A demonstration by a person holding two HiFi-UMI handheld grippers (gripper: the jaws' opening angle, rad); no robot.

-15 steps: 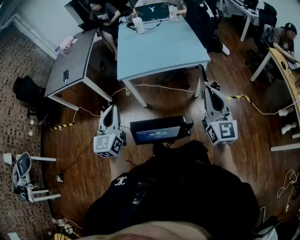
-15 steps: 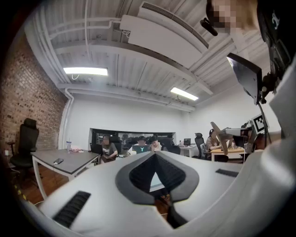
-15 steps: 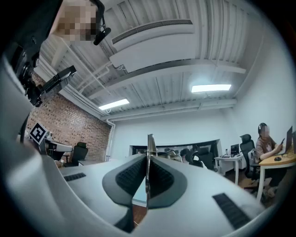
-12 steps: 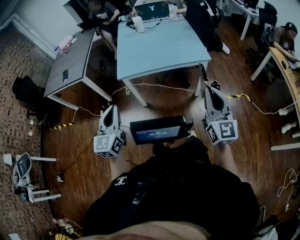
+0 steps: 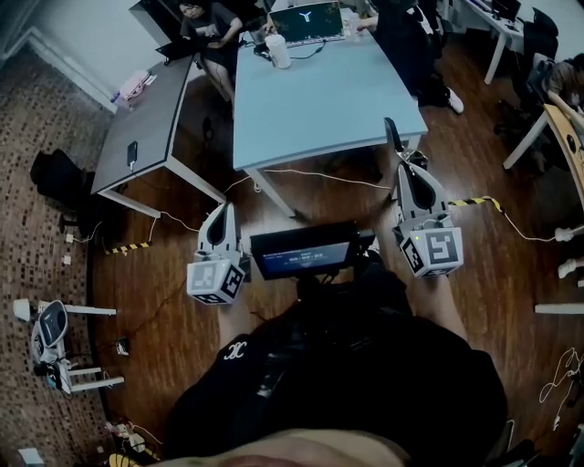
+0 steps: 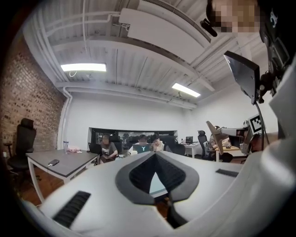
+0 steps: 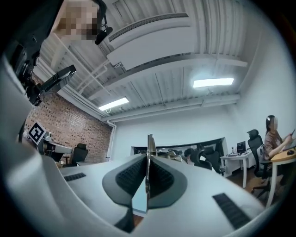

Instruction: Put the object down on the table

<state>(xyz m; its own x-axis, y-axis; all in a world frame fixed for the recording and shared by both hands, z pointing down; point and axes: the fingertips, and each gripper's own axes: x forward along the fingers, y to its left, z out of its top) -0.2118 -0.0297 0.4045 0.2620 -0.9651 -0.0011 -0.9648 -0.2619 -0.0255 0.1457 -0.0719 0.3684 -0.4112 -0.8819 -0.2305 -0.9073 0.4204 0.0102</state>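
Observation:
My right gripper [image 5: 408, 173] is shut on a thin flat object [image 5: 392, 137] that sticks out forward as a dark strip, just short of the near right corner of the light blue table [image 5: 328, 100]. In the right gripper view the object [image 7: 149, 141] stands edge-on and upright between the pads of that gripper [image 7: 148, 157]. My left gripper [image 5: 226, 214] hangs over the wooden floor, short of the table's near left leg. Its jaws meet at the tips [image 6: 155, 153] with nothing between them.
A laptop [image 5: 306, 18] and a white cup [image 5: 278, 50] stand at the blue table's far end, where people sit. A grey table [image 5: 146, 128] stands to the left. Cables [image 5: 310, 171] run over the floor under the table. A small screen [image 5: 306, 254] hangs between the grippers.
Both grippers and the view have moved a little forward toward the blue table. The right gripper still holds the thin object; the left stays shut.

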